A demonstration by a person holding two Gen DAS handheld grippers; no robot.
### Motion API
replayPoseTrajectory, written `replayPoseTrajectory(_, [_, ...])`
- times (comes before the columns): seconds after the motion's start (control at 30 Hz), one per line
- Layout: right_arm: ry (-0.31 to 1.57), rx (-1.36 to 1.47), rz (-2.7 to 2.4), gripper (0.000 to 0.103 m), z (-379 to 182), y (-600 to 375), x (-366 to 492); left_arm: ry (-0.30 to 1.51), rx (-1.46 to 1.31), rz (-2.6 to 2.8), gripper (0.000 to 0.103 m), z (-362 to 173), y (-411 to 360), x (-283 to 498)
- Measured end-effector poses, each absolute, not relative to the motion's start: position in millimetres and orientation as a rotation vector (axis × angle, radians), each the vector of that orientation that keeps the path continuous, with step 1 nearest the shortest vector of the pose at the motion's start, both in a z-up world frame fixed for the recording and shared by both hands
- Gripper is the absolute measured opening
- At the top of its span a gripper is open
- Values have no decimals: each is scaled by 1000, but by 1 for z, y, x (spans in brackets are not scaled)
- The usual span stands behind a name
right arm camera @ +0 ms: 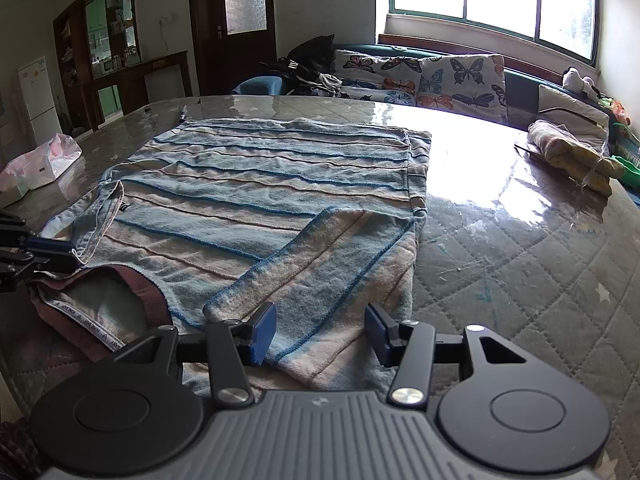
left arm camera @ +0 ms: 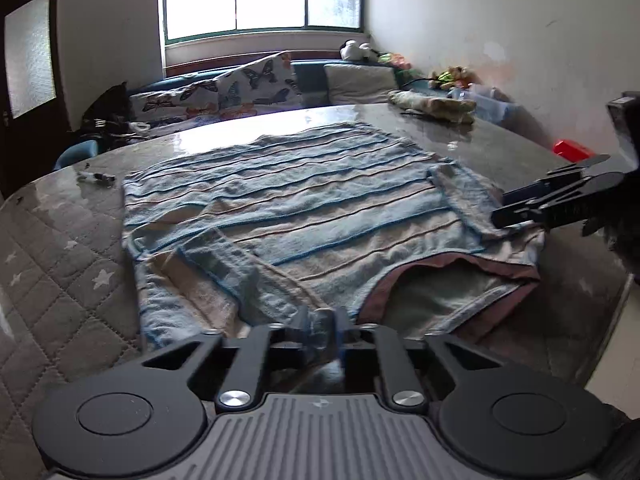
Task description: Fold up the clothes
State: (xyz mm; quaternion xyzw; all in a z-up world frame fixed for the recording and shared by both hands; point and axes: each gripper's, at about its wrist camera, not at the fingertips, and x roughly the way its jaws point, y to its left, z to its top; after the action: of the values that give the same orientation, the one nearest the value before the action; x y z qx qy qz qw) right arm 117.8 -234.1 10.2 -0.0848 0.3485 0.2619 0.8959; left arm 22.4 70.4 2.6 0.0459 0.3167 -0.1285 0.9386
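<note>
A blue and beige striped sweater [left arm camera: 300, 208] [right arm camera: 260, 184] lies flat on the quilted table [right arm camera: 520, 248], with both sleeves folded across its body and its brown-lined collar [right arm camera: 132, 280] at the near edge. My left gripper [left arm camera: 320, 330] [right arm camera: 68, 256] is shut on the sweater's near edge beside the collar, with blue fabric pinched between its pads. My right gripper [right arm camera: 320, 332] [left arm camera: 500, 210] stands open at the other shoulder. Its blue pads [right arm camera: 262, 332] straddle the folded sleeve [right arm camera: 320, 280] without pressing it.
A rolled cloth [right arm camera: 568, 152] [left arm camera: 436, 106] lies at the table's far corner. A pen [right arm camera: 183, 113] and a white plastic bag [right arm camera: 40, 164] sit on the far side. A sofa with butterfly cushions [right arm camera: 440, 76] runs under the window. A red object [left arm camera: 572, 150] is beyond the table edge.
</note>
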Motion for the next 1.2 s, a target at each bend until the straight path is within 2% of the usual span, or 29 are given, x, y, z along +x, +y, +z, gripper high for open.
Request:
replayPoseTrajectory(0.13, [723, -174, 542, 50, 10, -235, 117, 560, 166, -248, 6, 8, 59, 5])
replayPoseTrajectory(0.23, [724, -174, 543, 50, 10, -235, 117, 569, 188, -306, 6, 6, 53, -2])
replayPoseTrajectory(0.3, [723, -176, 543, 51, 10, -235, 117, 602, 192, -327, 11, 0, 52, -1])
replayPoseTrajectory(0.47, [720, -178, 542, 51, 12, -236, 116, 601, 120, -348, 16, 11, 63, 2])
replayPoseTrajectory(0.6, [711, -178, 539, 51, 15, -237, 115, 558, 55, -286, 16, 28, 82, 12])
replayPoseTrajectory(0.7, [704, -173, 539, 51, 17, -236, 116, 598, -1, -207, 16, 23, 97, 33])
replayPoseTrajectory(0.87, [699, -180, 552, 51, 19, -233, 116, 676, 59, -55, 15, 4, 111, 44])
replayPoseTrajectory(1.07, [707, -172, 549, 51, 15, -232, 120, 640, 67, 26, 16, 17, 122, 54])
replayPoseTrajectory(1.13, [709, -173, 554, 51, 14, -230, 119, 624, 87, 11, 20, 24, 120, 64])
replayPoseTrajectory(1.2, [708, -172, 556, 51, 14, -229, 119, 628, 85, 23, 35, 25, 119, 76])
